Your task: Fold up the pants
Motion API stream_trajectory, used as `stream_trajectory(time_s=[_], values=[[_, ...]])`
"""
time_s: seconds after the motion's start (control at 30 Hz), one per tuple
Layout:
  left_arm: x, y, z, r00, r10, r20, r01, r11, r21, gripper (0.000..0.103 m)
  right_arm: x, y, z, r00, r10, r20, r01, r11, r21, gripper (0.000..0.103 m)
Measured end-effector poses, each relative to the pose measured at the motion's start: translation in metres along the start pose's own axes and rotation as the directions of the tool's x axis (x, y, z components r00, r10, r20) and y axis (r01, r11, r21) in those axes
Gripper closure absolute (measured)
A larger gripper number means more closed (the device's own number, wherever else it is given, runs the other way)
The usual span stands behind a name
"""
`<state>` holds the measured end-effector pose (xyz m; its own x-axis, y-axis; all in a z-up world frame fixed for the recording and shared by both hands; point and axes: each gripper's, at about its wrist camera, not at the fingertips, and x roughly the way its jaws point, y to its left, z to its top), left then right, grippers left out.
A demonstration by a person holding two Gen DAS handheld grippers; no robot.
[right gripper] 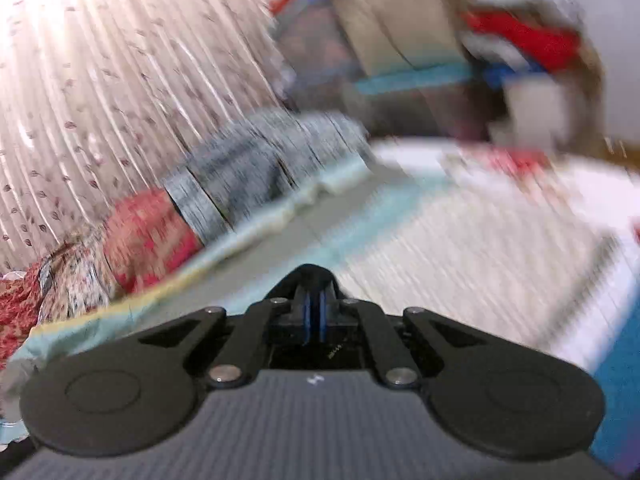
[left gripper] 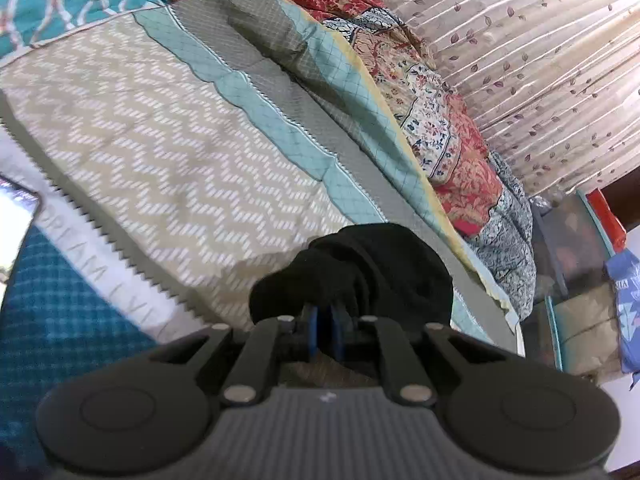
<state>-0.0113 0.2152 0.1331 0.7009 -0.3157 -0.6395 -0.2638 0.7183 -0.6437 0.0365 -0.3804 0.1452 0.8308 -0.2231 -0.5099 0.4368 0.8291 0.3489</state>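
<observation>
At the far left of the left wrist view a phone (left gripper: 16, 216) lies on a teal checked cloth (left gripper: 60, 320), beside a white band with lettering that edges the bed cover. The bed (left gripper: 160, 152) fills the middle, spread with a beige zigzag quilt bordered in teal and grey. Low in the centre, the left gripper (left gripper: 325, 320) has its jaws closed tight on a bunched fold of the black pants (left gripper: 360, 268), which bulges over the fingertips and hangs above the quilt. Further right, a heap of red and blue floral bedding (left gripper: 452, 148) runs along the bed's edge, backed by a pleated curtain (left gripper: 540, 60) with a leaf print. In the right wrist view, heavily blurred, the same curtain and floral bedding sit to the left, with the quilt to the right. The right gripper (right gripper: 314, 300) has its jaws drawn together with only a thin slit between the blue pads (right gripper: 306, 312); a dark tip shows over them, too unclear to say whether it is cloth.
</observation>
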Motion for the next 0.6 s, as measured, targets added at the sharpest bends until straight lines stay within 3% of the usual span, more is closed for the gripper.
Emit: stream_trajectory(time_s=[0.07, 0.13, 0.2, 0.27, 0.33, 0.4, 0.43, 0.47, 0.53, 0.6], values=[[-0.006, 0.001, -0.01, 0.998, 0.061, -0.014, -0.06, 0.998, 0.035, 0.096, -0.017, -0.022, -0.03, 0.993, -0.045, -0.112, 0.047, 0.999, 0.016, 0.095], [-0.009, 0.01, -0.022, 0.991, 0.129, -0.032, -0.127, 0.99, 0.055, 0.096, -0.033, -0.036, -0.065, 0.974, -0.086, -0.211, 0.091, 0.996, 0.016, 0.087], [-0.009, 0.028, -0.033, 0.986, 0.147, -0.072, -0.147, 0.989, 0.014, 0.096, -0.04, -0.044, -0.084, 0.954, -0.134, -0.267, 0.142, 0.99, 0.014, 0.077], [-0.004, 0.042, -0.046, 0.98, 0.169, -0.106, -0.171, 0.985, -0.016, 0.095, -0.054, -0.051, -0.092, 0.949, -0.198, -0.244, 0.203, 0.979, -0.005, 0.064], [0.006, 0.05, -0.058, 0.968, 0.211, -0.138, -0.215, 0.976, -0.018, 0.095, -0.062, -0.045, -0.082, 0.958, -0.216, -0.186, 0.214, 0.976, -0.03, 0.062], [0.012, 0.055, -0.066, 0.957, 0.247, -0.151, -0.254, 0.967, -0.028, 0.095, -0.063, -0.027, -0.069, 0.972, -0.189, -0.136, 0.176, 0.979, -0.105, 0.061], [0.013, 0.054, -0.069, 0.958, 0.247, -0.145, -0.254, 0.967, -0.033, 0.089, -0.061, -0.016, -0.065, 0.977, -0.175, -0.121, 0.156, 0.977, -0.148, 0.06], [0.013, 0.058, -0.072, 0.959, 0.245, -0.145, -0.253, 0.966, -0.044, 0.073, -0.056, 0.001, -0.06, 0.984, -0.145, -0.103, 0.118, 0.967, -0.226, 0.059], [0.015, 0.056, -0.077, 0.96, 0.241, -0.14, -0.251, 0.967, -0.051, 0.059, -0.038, 0.026, -0.059, 0.991, -0.091, -0.096, 0.05, 0.931, -0.361, 0.056], [0.019, 0.052, -0.083, 0.96, 0.229, -0.16, -0.239, 0.97, -0.041, 0.058, -0.013, 0.048, -0.061, 0.991, -0.068, -0.113, 0.007, 0.88, -0.474, 0.056]])
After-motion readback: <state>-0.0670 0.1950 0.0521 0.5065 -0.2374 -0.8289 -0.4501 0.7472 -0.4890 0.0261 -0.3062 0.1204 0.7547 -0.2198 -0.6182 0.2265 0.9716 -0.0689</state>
